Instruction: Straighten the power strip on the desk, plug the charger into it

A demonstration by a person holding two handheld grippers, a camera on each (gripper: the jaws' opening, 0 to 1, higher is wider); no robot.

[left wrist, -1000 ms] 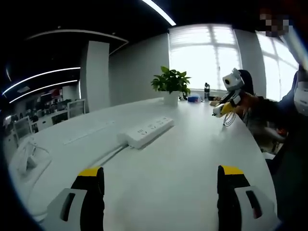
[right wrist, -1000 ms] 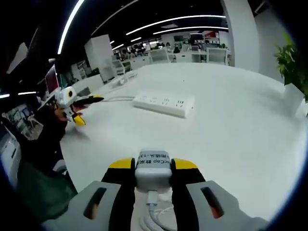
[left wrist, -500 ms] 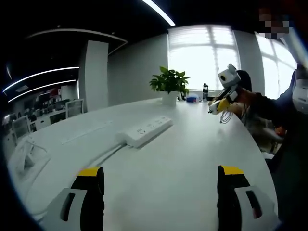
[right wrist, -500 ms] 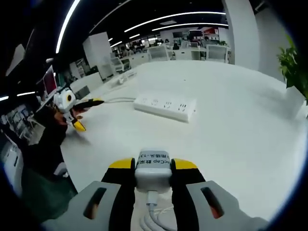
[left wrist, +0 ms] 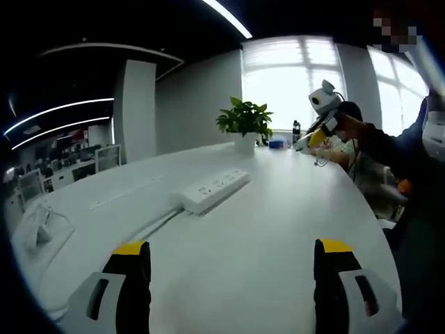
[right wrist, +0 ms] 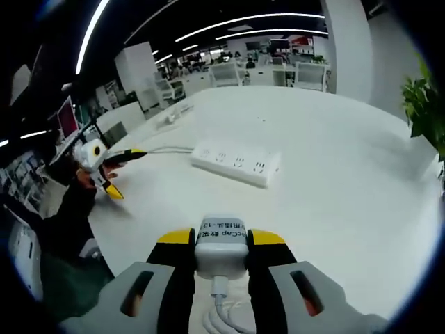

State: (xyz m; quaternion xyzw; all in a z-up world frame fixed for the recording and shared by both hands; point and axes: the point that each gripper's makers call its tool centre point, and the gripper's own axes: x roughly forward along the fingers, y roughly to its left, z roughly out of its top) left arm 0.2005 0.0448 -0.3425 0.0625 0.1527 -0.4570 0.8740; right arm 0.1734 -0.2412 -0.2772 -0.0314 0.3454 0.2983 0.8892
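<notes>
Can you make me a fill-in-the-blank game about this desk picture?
1. The right gripper is shut on the white ____.
2. The left gripper is ____ and holds nothing.
3. The power strip lies on the white ____.
4. The plant has ____ leaves.

Missing words: charger; open; desk; green

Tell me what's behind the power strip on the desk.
In the left gripper view, a potted plant stands behind the power strip, with a dark bottle by the window. The desk beneath the strip is hidden.
</notes>
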